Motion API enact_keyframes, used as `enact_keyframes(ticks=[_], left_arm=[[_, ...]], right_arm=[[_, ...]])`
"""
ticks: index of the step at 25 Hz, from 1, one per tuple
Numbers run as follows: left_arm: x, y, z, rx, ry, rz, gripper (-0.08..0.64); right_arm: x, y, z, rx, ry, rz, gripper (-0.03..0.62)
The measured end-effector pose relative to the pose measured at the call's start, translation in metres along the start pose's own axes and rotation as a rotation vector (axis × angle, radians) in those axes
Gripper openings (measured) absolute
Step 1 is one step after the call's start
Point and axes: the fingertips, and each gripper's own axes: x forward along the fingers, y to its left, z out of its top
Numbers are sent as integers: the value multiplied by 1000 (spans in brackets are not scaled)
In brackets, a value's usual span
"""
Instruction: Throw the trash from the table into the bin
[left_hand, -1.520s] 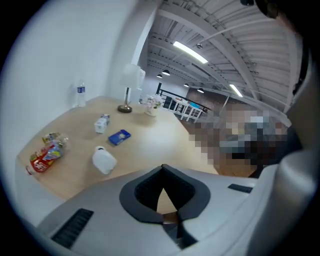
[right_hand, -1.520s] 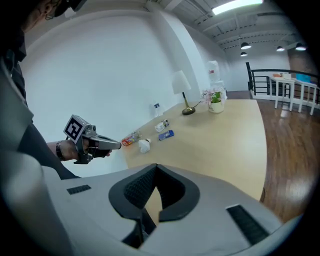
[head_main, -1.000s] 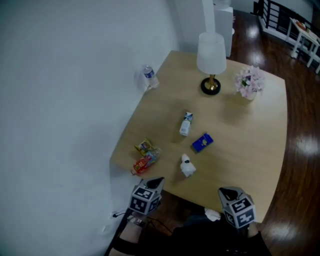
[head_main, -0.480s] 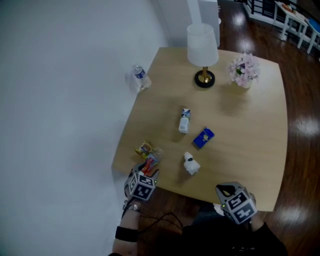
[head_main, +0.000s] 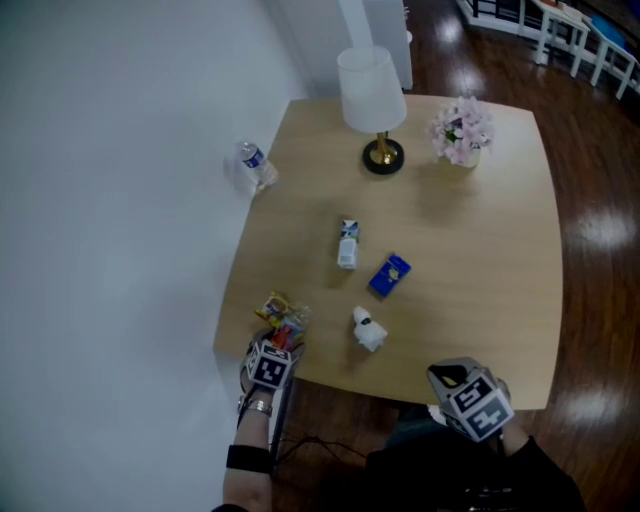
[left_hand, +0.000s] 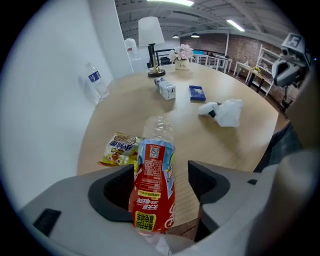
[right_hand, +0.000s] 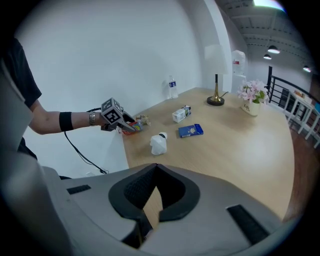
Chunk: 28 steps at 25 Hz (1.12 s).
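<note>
I'm making out a red label on the plastic bottle (left_hand: 154, 185), carrying a small QR code, white characters and a yellow patch with dark characters, though I'm not managing to read any of them. Just left of the bottle, the yellow snack packet (left_hand: 120, 149) is showing characters too blurred to read. Well beyond the bottle, the blue box (left_hand: 197, 92) is giving me nothing legible.
</note>
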Motion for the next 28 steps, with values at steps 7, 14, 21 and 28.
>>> enact_keyframes(ticks=[7, 14, 21, 28], left_arm=[[3, 0, 0, 23, -2, 44, 258], [-23, -10, 16, -13, -55, 49, 238], [-82, -71, 74, -114, -207, -64, 229], [-102, -186, 131, -142, -308, -255, 229]], right_arm=[[-3, -12, -6, 21, -8, -20, 8], [-12, -21, -7, 48, -25, -36, 8], [-24, -39, -9, 92, -64, -56, 8], [-47, -71, -32, 156, -112, -122, 8]])
